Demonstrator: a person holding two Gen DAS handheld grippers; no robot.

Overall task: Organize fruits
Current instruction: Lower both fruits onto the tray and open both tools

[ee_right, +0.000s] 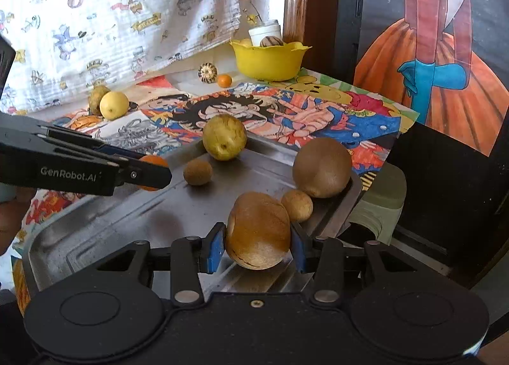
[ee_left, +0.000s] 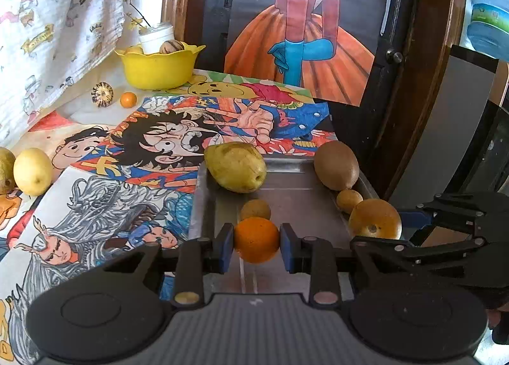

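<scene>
A metal tray (ee_left: 292, 199) (ee_right: 127, 221) holds a green-yellow pear (ee_left: 235, 167) (ee_right: 224, 137), a large brown kiwi (ee_left: 336, 165) (ee_right: 322, 167) and two small brown fruits (ee_left: 255, 209) (ee_left: 349, 200) (ee_right: 197, 171) (ee_right: 297, 205). My left gripper (ee_left: 257, 240) is shut on an orange (ee_left: 257, 239) (ee_right: 152, 162) over the tray's near left part. My right gripper (ee_right: 258, 245) is shut on a tan-orange round fruit (ee_right: 258, 231) (ee_left: 374, 219) at the tray's right side.
A yellow bowl (ee_left: 159, 70) (ee_right: 268, 61) with a white jar stands at the back. A striped ball (ee_left: 102, 94) and a small orange (ee_left: 128, 99) lie next to it. Two yellow fruits (ee_left: 32, 171) (ee_right: 114, 105) lie at the left on the cartoon-printed table cover.
</scene>
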